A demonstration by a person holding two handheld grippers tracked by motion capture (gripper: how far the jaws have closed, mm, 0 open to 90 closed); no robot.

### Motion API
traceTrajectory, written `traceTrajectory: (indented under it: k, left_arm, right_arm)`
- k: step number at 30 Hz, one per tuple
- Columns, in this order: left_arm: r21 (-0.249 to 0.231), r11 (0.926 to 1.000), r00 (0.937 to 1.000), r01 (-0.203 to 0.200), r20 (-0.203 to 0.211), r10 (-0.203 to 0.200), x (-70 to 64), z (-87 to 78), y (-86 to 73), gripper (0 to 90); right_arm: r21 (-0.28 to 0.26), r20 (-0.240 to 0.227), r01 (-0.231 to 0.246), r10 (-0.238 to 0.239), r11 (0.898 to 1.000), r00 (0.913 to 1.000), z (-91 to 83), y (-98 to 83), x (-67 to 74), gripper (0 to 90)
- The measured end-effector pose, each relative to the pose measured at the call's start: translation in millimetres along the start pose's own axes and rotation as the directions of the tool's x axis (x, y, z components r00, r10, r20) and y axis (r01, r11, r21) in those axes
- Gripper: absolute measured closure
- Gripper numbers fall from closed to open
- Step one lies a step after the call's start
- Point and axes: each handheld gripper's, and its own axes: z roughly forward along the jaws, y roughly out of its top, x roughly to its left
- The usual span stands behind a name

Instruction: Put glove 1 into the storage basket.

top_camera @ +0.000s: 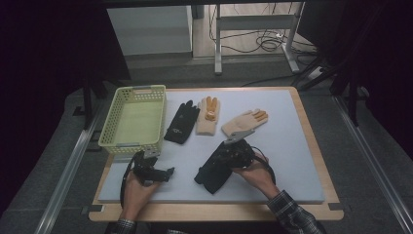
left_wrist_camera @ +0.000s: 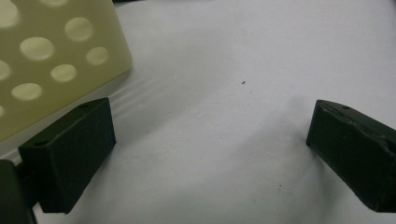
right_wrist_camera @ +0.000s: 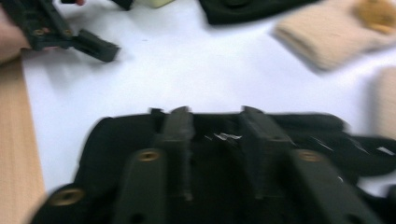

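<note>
A black glove lies crumpled on the pale mat near the front. My right gripper is right over it, held by a hand. In the right gripper view its jaws stand a little apart, open, with the black glove under and between them; the picture is blurred. My left gripper rests at the front left, its jaws wide open over bare mat. It also appears far off in the right gripper view.
A yellow-green basket stands at the back left, its perforated wall close to my left jaw. Beside it lie another black glove, a tan glove with orange fingers and a second tan glove. A wooden table edge frames the mat.
</note>
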Motion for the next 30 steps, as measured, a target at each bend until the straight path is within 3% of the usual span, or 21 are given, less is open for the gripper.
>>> traceTrajectory:
  k: [4,8,12,15,20,23,25,30]
  left_arm:
    - [0.0,1.0,1.0,0.0,0.0,0.0,0.0,0.0,0.0,1.5]
    - [-0.001,1.0,1.0,0.0,0.0,0.0,0.1,0.0,0.0,1.5]
    - [-0.001,1.0,1.0,0.0,0.001,0.0,0.1,0.0,0.0,1.5]
    - [-0.001,1.0,1.0,0.0,0.0,0.0,0.1,0.1,0.0,1.4]
    - [0.002,1.0,1.0,-0.004,0.001,0.004,0.3,-0.1,0.0,1.4]
    - [0.002,1.0,1.0,-0.004,0.0,0.004,0.2,-0.1,0.0,1.5]
    - [0.002,1.0,1.0,-0.004,0.001,0.004,0.3,-0.1,0.0,1.5]
    - [0.002,1.0,1.0,-0.004,0.0,0.004,0.2,-0.1,0.0,1.5]
  right_arm:
    - [0.031,-0.047,0.03,-0.029,0.999,0.9985,25.0,7.2,14.6,85.4]
    - [0.059,-0.079,0.068,-0.063,0.996,0.9948,50.9,11.2,28.8,86.6]
    - [0.094,-0.098,0.108,-0.099,0.99,0.9902,64.8,11.3,41.4,86.5]
    - [0.113,-0.109,0.135,-0.123,0.984,0.9864,64.2,6.4,46.5,86.5]
    - [0.098,-0.13,0.117,-0.104,0.988,0.9861,46.9,-6.0,49.0,86.0]
    - [0.112,-0.123,0.134,-0.121,0.985,0.9851,40.9,-12.4,50.2,85.5]
    - [0.099,-0.133,0.116,-0.102,0.988,0.9858,32.9,-19.5,50.6,85.3]
    - [0.055,-0.116,0.117,-0.11,0.992,0.9872,31.4,-8.8,52.0,85.9]
